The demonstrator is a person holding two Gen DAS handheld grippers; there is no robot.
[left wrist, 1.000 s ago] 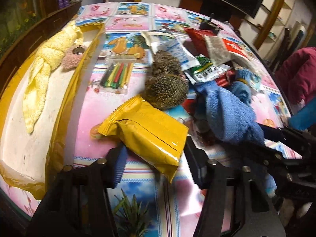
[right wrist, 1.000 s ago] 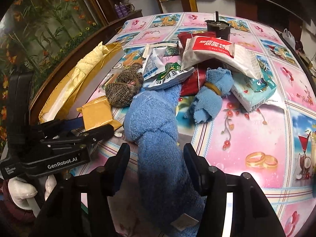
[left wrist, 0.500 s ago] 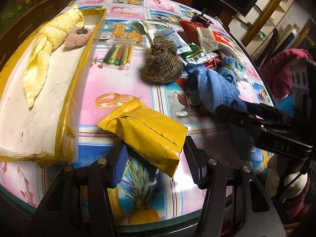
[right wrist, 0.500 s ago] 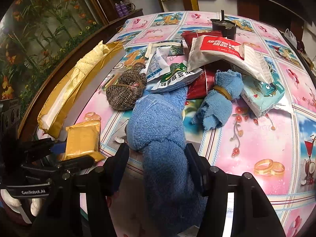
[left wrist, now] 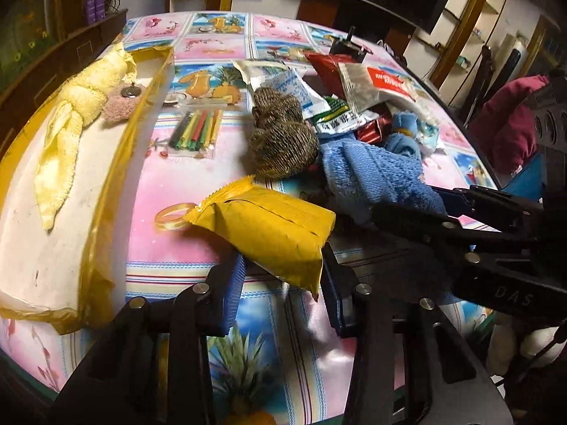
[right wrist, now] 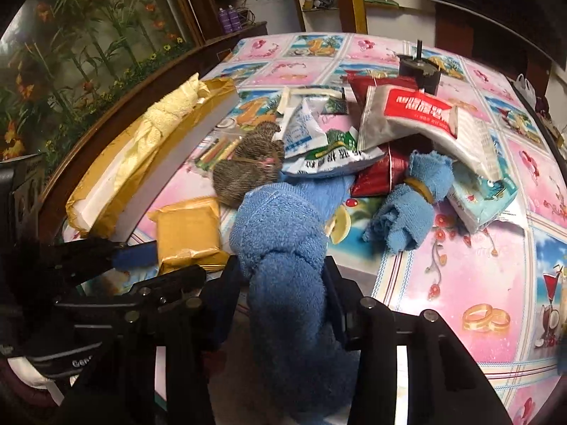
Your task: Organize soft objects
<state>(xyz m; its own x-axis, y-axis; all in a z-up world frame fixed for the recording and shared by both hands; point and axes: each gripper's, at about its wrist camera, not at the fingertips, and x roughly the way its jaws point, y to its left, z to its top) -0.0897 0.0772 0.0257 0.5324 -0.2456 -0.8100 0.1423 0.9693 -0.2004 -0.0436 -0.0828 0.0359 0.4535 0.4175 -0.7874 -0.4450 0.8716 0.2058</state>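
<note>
Holding two loads at once, I noted my left gripper (left wrist: pixel 281 283) pinching the near corner of the yellow packet (left wrist: pixel 264 228), fingers pressed against its sides, and my right gripper (right wrist: pixel 283 290) clamped round the knotted blue towel (right wrist: pixel 283 244). A second earlier the packet sat lower over the worktop (left wrist: pixel 170 180); half a second ago I had drawn back toward the edge, and by now the view had swung forward again, with the packet raised and its far end pointing at the foam tray (left wrist: pixel 42 248). The towel had stayed pinched throughout, lifted off the clutter. My reading — both items were in transit, neither yet sorted, and the tray seemed the likely destination.

The left wrist view showed what the right could not: inside the tray, a yellow cloth (left wrist: pixel 67 120) and a fuzzy pink pad (left wrist: pixel 118 106) already lay there, well apart from the tray's bare near end. It also showed the bag of coloured sticks (left wrist: pixel 196 129) just beside the tray wall.

The right wrist view gave the other side — a small rolled blue cloth (right wrist: pixel 411 205) with a band round it, touching the red packets, and the brown knitted bundle (right wrist: pixel 248 170) near the snack bags. Those soft pieces remained on the worktop.
</note>
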